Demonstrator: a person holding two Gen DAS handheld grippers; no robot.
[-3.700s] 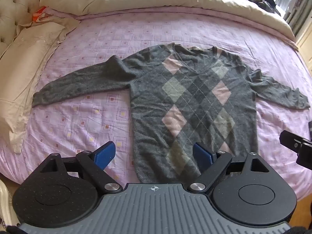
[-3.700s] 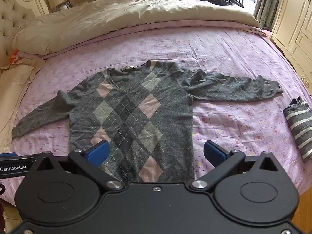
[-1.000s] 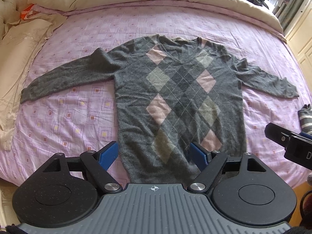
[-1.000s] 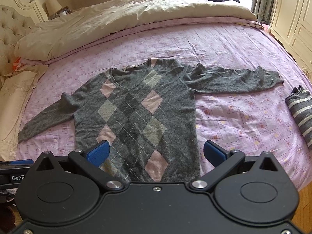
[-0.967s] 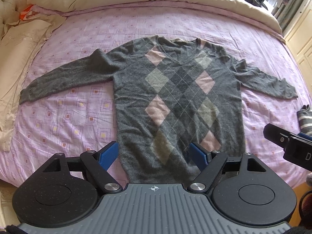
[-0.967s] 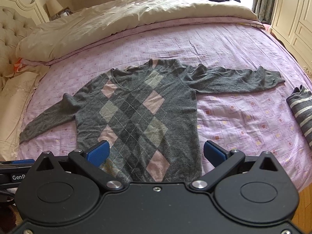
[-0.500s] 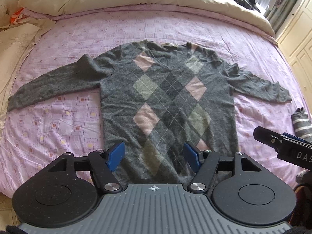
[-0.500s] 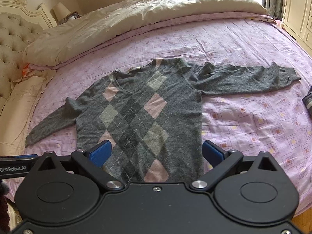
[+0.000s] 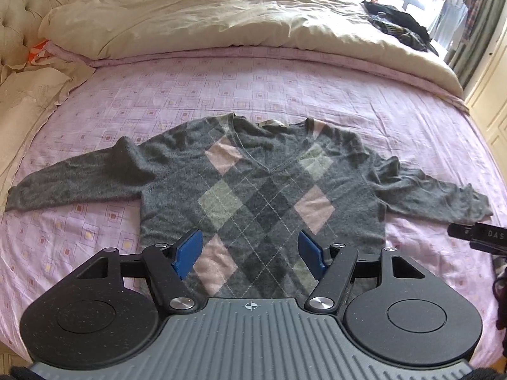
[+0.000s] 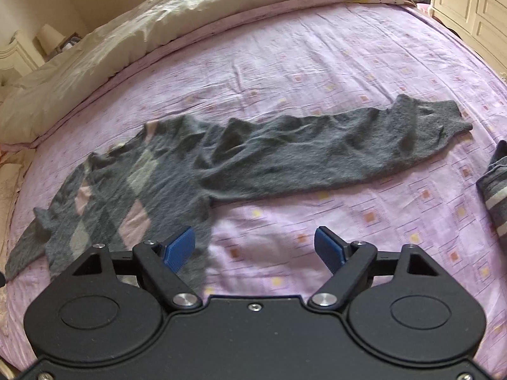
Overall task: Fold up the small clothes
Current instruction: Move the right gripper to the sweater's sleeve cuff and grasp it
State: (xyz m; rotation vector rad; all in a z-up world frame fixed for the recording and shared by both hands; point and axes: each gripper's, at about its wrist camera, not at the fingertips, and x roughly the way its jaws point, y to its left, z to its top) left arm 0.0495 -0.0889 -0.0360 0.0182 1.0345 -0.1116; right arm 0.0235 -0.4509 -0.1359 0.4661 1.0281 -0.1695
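Note:
A grey argyle sweater [image 9: 259,190] lies flat, front up, on the pink bed sheet [image 9: 221,88], both sleeves spread out. My left gripper [image 9: 250,253] hovers open above the lower body of the sweater, nothing between its blue pads. In the right wrist view the right sleeve [image 10: 317,152] stretches across the middle, its cuff at the far right. My right gripper [image 10: 256,248] hangs over the sheet just below that sleeve, beside the sweater's right side edge; its jaws are closing with nothing between them.
A cream duvet [image 9: 221,22] is bunched along the far side of the bed, dark clothes [image 9: 396,25] on top of it. A striped folded garment [image 10: 497,196] lies at the right. Pillows [image 9: 28,91] sit at the left; cupboard doors [image 10: 469,3] stand beyond the right edge.
Both grippers moved in over the bed. The right one swung right and down from above the sweater's hem toward the right sleeve and narrowed. The left one narrowed a little over the sweater's body.

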